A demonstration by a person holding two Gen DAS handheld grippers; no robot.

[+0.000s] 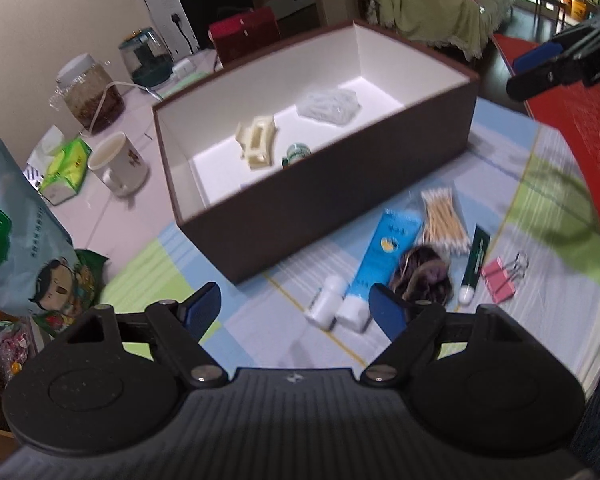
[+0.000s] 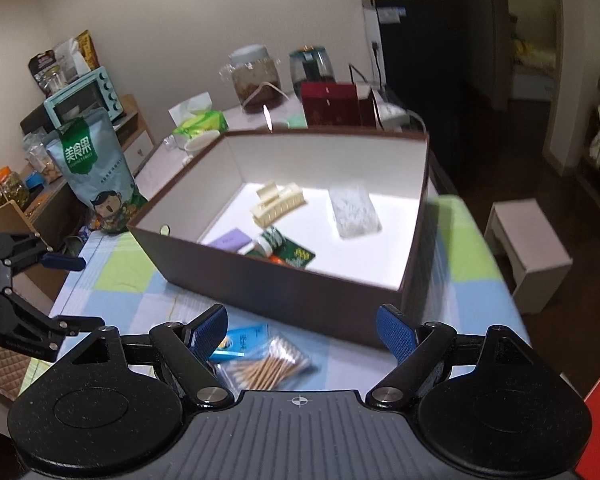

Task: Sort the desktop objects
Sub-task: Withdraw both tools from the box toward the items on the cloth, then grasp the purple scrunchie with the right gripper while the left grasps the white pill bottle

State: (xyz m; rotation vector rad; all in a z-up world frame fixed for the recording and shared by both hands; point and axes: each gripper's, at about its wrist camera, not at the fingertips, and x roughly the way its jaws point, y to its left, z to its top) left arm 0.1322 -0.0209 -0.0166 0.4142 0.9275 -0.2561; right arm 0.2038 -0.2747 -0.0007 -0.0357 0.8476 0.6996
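Observation:
A brown box (image 1: 300,208) (image 2: 284,284) with a white inside stands on the checked tablecloth. In it lie a cream hair claw (image 1: 256,140) (image 2: 278,202), a clear packet (image 1: 330,106) (image 2: 354,210), a small green-capped bottle (image 1: 296,152) (image 2: 270,240), a purple pad (image 2: 228,239) and a green card (image 2: 298,254). In front of the box lie a white bottle (image 1: 326,300), a blue tube (image 1: 380,256) (image 2: 242,342), cotton swabs (image 1: 446,220) (image 2: 268,368), a brown hair tie (image 1: 424,276), a green tube (image 1: 474,264) and a pink binder clip (image 1: 500,278). My left gripper (image 1: 296,308) is open, empty. My right gripper (image 2: 300,330) is open above the swabs.
A snack bag (image 1: 8,240) (image 2: 94,172), a mug (image 1: 118,162), a tissue pack (image 1: 66,168) (image 2: 200,124), a glass jar (image 1: 92,96) (image 2: 258,80) and a red case (image 1: 244,38) (image 2: 332,104) crowd the table's far side. A red box (image 1: 584,140) lies at the right edge.

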